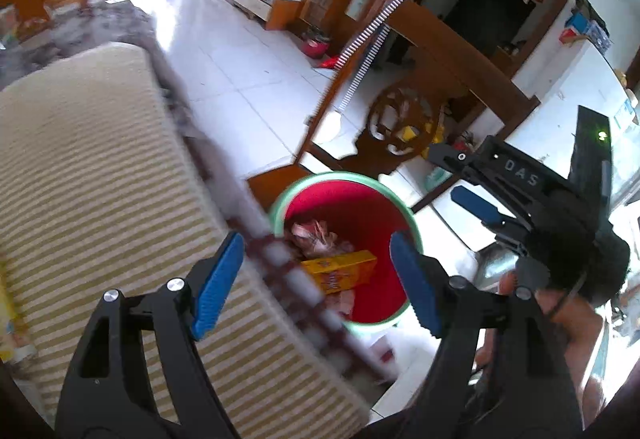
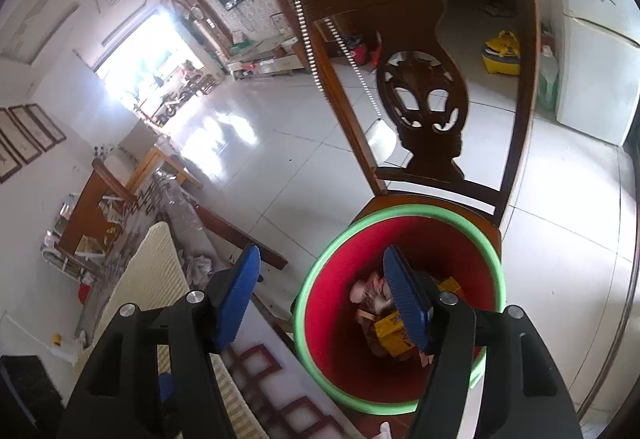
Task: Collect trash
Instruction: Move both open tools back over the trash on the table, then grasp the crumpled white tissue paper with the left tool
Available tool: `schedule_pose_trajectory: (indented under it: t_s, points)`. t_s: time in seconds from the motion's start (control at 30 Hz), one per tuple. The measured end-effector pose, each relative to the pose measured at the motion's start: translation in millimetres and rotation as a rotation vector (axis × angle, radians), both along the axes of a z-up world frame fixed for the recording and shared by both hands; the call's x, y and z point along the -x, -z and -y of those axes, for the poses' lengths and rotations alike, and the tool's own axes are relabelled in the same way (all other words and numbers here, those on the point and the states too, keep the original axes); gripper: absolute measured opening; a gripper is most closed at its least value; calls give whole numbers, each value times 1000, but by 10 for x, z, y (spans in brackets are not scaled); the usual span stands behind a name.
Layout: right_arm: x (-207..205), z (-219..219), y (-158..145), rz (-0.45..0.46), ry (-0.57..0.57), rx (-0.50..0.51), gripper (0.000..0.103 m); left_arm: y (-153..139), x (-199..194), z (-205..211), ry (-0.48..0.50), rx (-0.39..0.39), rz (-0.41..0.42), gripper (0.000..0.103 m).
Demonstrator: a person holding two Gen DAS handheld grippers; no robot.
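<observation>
A red bin with a green rim [image 1: 400, 207] stands on a wooden chair seat beside the table; it also shows in the right wrist view [image 2: 440, 239]. Inside lie a yellow box [image 1: 340, 271] and crumpled pinkish wrappers [image 1: 316, 235]; both show in the right wrist view, the box [image 2: 390, 327] and the wrappers [image 2: 370, 289]. My left gripper [image 1: 316, 279] is open and empty, over the table edge next to the bin. My right gripper [image 2: 320, 299] is open and empty, above the bin's rim; it also shows in the left wrist view [image 1: 460, 179].
A striped cream mat [image 1: 100, 179] covers the table, which has a patterned edge [image 1: 288, 279]. A carved wooden chair back [image 2: 424, 99] rises behind the bin. Crumpled tissue [image 2: 200, 267] lies on the table. White tiled floor [image 1: 240, 79] lies beyond.
</observation>
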State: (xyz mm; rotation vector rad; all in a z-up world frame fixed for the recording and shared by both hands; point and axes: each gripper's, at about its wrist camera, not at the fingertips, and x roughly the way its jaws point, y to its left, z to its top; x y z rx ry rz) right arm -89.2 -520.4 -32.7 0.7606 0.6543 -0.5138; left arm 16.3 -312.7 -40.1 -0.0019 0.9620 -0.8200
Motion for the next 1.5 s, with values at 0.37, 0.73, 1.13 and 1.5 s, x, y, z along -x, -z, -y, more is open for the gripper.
schedule_pose_trajectory:
  t_s: [0.37,0.73,1.13,1.5]
  points:
    - [-311,-518,-128,-32,-163,113,66,-283,-37,-1893,-441,-71,26,81]
    - [-584,-1072,-133,-86,-320,206,66,-203,-617,-2959,-579,-236,-40,84]
    - [-695,-1303,-71,-115,-421,231,66,294,-1099,-2802,-426,-410,-29,49]
    - [-858,-2438,-128,-58,-898,365,66,18,-1037,-3140,-529,-315,12,26]
